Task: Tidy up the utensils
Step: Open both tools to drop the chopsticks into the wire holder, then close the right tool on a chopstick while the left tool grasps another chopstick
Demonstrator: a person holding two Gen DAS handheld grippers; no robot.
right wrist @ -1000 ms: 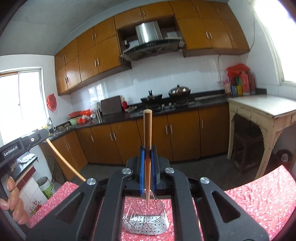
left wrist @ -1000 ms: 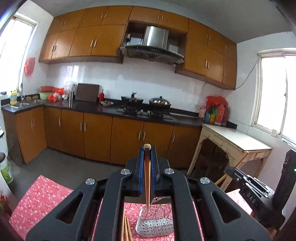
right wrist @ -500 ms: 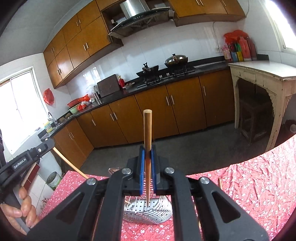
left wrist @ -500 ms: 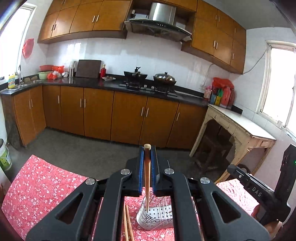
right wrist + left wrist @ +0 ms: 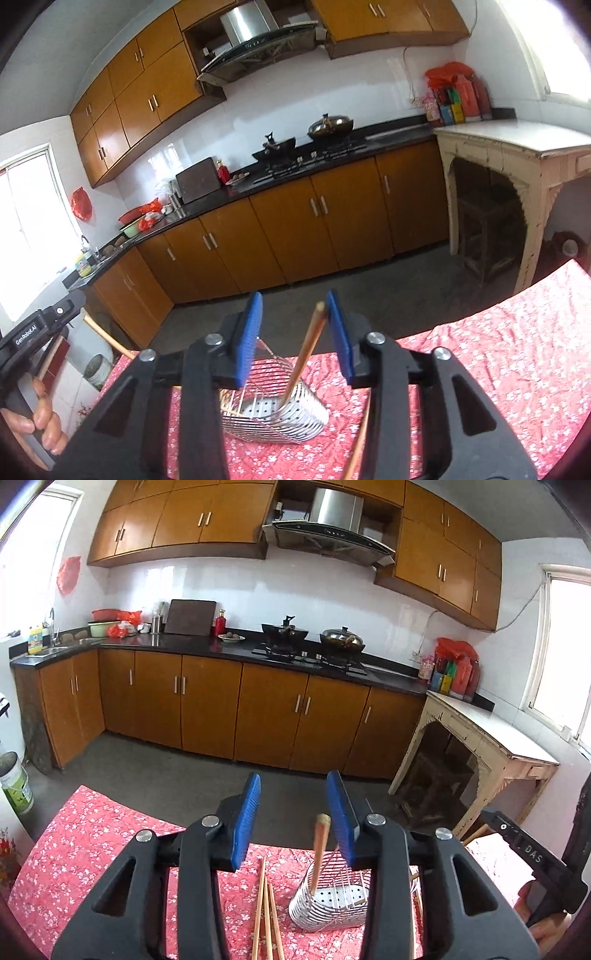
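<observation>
Letting go with both grippers, left [image 5: 293, 814] and right [image 5: 293, 332], whose jaws have just sprung apart, I watch each chopstick [image 5: 318, 853] stand loose in the wire basket [image 5: 332, 904], delivered.

You're holding both grippers angled down a bit; L gripper [image 5: 293, 818] and R gripper [image 5: 294, 334] jaws have just been opening, blue pads standing apart.
</observation>
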